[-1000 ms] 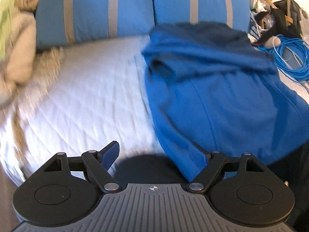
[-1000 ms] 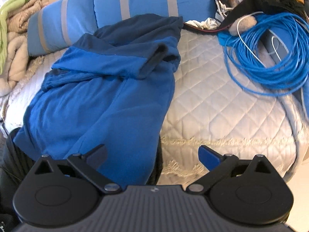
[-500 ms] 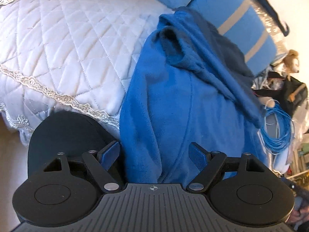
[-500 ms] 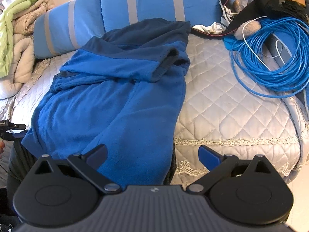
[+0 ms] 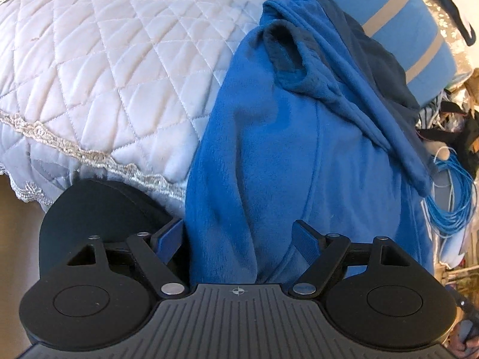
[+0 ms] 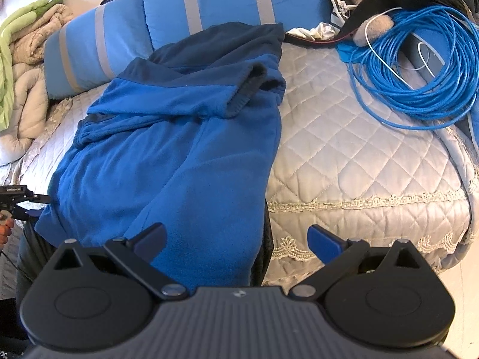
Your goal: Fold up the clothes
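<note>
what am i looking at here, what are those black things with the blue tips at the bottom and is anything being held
There is no robot here. A person holds a hand-held gripper in each hand, and each one carries a wide-angle camera looking forward along its two blue-tipped fingers. So the black shapes at the bottom of each picture are the tool itself.

One picture is from the left gripper, the other from the right gripper. Both look down at a bed with a quilted bedspread. On it lies a blue fleece garment, its hem hanging over the near edge. Behind it are striped blue pillows, and off to the side a coil of blue cable.

Nothing is held. Both sets of fingers stand open; the garment's hem lies between the left ones, not yet pinched.
</note>
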Available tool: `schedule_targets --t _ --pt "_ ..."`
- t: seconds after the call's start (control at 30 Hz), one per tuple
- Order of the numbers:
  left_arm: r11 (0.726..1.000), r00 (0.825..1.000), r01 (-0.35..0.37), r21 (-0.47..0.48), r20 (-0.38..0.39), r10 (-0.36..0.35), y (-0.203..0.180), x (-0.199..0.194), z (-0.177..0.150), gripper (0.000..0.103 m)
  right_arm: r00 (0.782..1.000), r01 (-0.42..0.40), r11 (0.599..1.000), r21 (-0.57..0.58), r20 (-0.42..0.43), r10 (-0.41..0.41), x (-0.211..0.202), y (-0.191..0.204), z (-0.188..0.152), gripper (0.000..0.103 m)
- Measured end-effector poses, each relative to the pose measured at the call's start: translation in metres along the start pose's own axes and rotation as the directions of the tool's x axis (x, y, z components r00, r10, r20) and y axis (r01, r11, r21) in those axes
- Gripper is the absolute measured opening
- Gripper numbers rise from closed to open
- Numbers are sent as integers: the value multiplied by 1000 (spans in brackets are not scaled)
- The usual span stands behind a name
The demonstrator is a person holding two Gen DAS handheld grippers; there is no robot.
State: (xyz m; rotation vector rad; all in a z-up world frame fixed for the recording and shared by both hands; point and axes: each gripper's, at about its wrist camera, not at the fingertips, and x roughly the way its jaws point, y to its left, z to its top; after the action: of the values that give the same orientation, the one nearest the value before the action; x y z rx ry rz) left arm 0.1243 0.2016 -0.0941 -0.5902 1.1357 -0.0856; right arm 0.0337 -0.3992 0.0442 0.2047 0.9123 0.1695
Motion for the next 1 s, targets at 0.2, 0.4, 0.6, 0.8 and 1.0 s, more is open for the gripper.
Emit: schedule_targets --t 0.2,0.4,0.6,0.8,1.0 --pt "996 997 75 -40 -7 -75 4 -9 -17 74 1000 -1 1000 30 -7 1 0 -8 -7 103" --pt "967 976 204 -152 -40 -213 11 -2 -24 52 1000 0 998 58 -7 1 3 -14 -8 103" --pt "988 993 108 -111 -42 -113 4 3 -25 40 1000 6 999 48 -3 -6 2 -13 -10 103" --pt "993 997 -30 -116 -78 21 -11 8 -20 43 1000 16 999 47 -2 -16 1 -13 -12 103" --pt "986 998 -19 -168 -70 7 -6 15 -16 46 1000 16 999 47 5 -16 0 -14 -16 103"
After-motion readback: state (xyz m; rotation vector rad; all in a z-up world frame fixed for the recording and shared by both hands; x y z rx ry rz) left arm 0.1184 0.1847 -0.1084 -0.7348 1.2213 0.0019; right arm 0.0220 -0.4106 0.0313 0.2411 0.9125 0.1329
